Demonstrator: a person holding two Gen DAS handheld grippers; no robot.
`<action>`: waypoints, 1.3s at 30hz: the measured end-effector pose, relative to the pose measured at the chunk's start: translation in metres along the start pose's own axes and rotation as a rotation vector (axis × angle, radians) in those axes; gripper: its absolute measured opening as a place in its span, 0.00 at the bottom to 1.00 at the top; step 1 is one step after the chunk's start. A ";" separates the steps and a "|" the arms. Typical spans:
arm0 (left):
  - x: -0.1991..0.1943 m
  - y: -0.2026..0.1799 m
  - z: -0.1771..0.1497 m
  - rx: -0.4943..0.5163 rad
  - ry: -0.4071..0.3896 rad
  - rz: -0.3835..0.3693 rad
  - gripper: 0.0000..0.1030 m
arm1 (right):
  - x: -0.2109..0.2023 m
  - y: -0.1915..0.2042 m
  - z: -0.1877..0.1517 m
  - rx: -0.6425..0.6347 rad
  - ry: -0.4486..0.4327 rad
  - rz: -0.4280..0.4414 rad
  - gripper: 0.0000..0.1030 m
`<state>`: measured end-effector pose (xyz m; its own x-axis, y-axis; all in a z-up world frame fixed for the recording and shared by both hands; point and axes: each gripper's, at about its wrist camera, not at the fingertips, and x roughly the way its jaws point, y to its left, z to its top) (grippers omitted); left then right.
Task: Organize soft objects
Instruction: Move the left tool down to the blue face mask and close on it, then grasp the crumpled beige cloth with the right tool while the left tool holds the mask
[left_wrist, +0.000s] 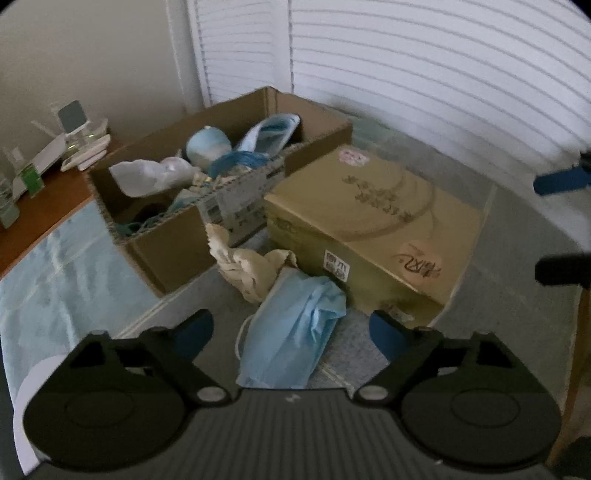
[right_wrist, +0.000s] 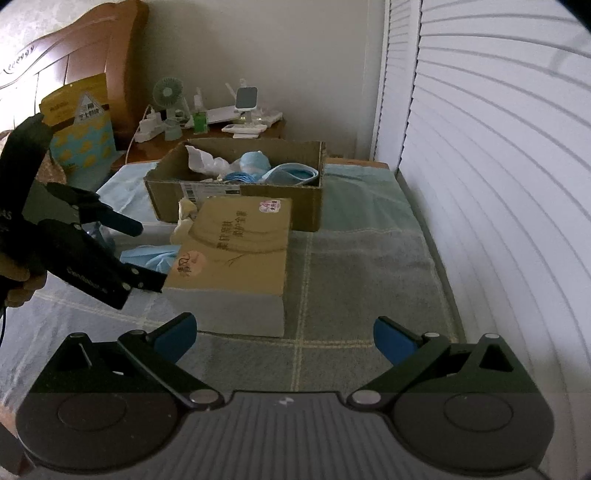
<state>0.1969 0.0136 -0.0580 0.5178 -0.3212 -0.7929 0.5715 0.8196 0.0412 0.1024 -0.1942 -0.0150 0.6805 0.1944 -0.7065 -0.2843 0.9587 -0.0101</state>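
Observation:
A crumpled light blue cloth (left_wrist: 295, 332) lies on the bed beside a closed tan box (left_wrist: 373, 225). A cream cloth (left_wrist: 245, 267) lies just beyond it. My left gripper (left_wrist: 291, 332) is open, its jaws either side of the blue cloth, just above it. An open cardboard box (left_wrist: 177, 236) behind holds several soft items: a blue slipper (left_wrist: 271, 131), a blue ball (left_wrist: 208, 146), a white bag (left_wrist: 147, 175). My right gripper (right_wrist: 284, 338) is open and empty over the bedspread, in front of the tan box (right_wrist: 236, 243). The left gripper (right_wrist: 147, 254) shows there over the blue cloth (right_wrist: 151, 256).
White louvered doors (right_wrist: 498, 166) run along the right. A wooden nightstand (right_wrist: 207, 136) behind the cardboard box (right_wrist: 236, 192) carries a fan (right_wrist: 168, 94), chargers and small devices. A yellow bag (right_wrist: 79, 118) leans on the headboard. The checked bedspread (right_wrist: 369, 280) spreads to the right of the boxes.

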 end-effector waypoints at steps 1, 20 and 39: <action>0.003 -0.001 0.000 0.014 0.008 0.000 0.79 | 0.002 0.000 0.001 -0.001 0.001 0.000 1.00; 0.004 -0.003 -0.005 0.026 0.032 -0.033 0.35 | 0.005 -0.002 0.003 -0.001 -0.001 0.004 1.00; -0.063 -0.006 -0.066 -0.131 -0.071 0.006 0.35 | 0.007 0.067 0.052 -0.319 -0.061 0.068 0.94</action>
<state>0.1186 0.0601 -0.0487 0.5674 -0.3450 -0.7477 0.4828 0.8749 -0.0374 0.1234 -0.1176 0.0166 0.6889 0.2771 -0.6698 -0.5213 0.8314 -0.1922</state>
